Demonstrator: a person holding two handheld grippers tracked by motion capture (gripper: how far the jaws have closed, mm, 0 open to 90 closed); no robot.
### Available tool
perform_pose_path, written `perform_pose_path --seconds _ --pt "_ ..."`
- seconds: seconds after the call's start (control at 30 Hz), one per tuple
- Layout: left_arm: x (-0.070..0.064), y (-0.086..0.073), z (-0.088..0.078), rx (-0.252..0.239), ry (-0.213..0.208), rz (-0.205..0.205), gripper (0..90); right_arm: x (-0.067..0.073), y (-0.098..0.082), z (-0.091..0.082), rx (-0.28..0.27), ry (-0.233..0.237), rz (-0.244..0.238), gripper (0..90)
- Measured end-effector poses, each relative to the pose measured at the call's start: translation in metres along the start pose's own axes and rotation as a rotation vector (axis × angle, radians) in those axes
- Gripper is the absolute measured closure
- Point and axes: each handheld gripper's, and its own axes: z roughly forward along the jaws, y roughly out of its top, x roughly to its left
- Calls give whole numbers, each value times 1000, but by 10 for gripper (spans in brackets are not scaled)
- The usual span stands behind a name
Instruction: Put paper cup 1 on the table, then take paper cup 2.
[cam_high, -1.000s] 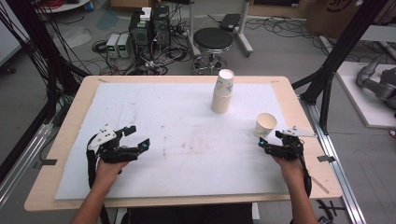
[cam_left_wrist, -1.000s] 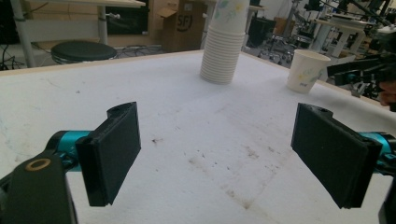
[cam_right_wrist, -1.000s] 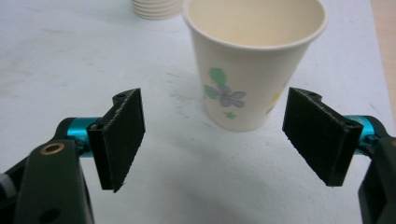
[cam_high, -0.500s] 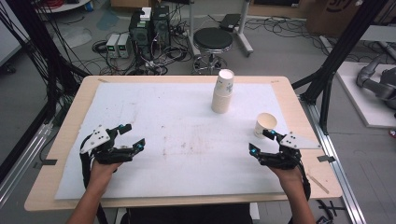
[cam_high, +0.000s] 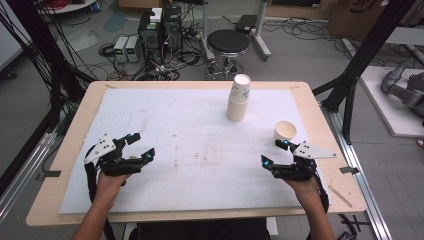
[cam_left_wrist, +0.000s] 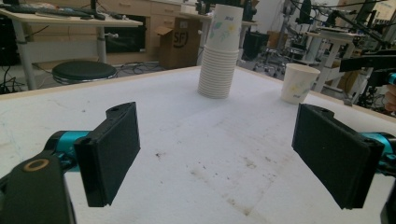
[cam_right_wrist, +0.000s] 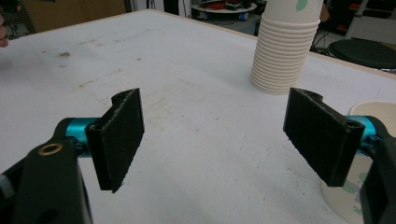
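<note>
Now we hold both grippers w/ jaws wide, nothing betw. them: left gripper (cam_high: 141, 145), right gripper (cam_high: 275, 153) just beside single cup (cam_high: 284, 133); cup stack (cam_high: 238, 97) farther off.

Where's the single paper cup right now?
In the high view the single paper cup stands upright at the table's right, just beyond the open right gripper, right of the cup stack.

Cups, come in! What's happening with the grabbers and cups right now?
Left gripper open, empty. Right gripper open, empty, beside the single cup, not touching. Cup stack upright farther back. Nothing in the way.
</note>
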Motion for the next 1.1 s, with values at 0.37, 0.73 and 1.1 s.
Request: perform_pose_path --seconds 0.37,0.73,1.1 --pt "2 -2 0 6 5 -7 151 -2 1 2 -3 7 7 210" --pt "2 -5 0 3 13 -12 153 0 6 2 -20 24 -4 210" --pt "1 -6 -1 3 3 -14 153 1 12 7 -12 46 8 210"
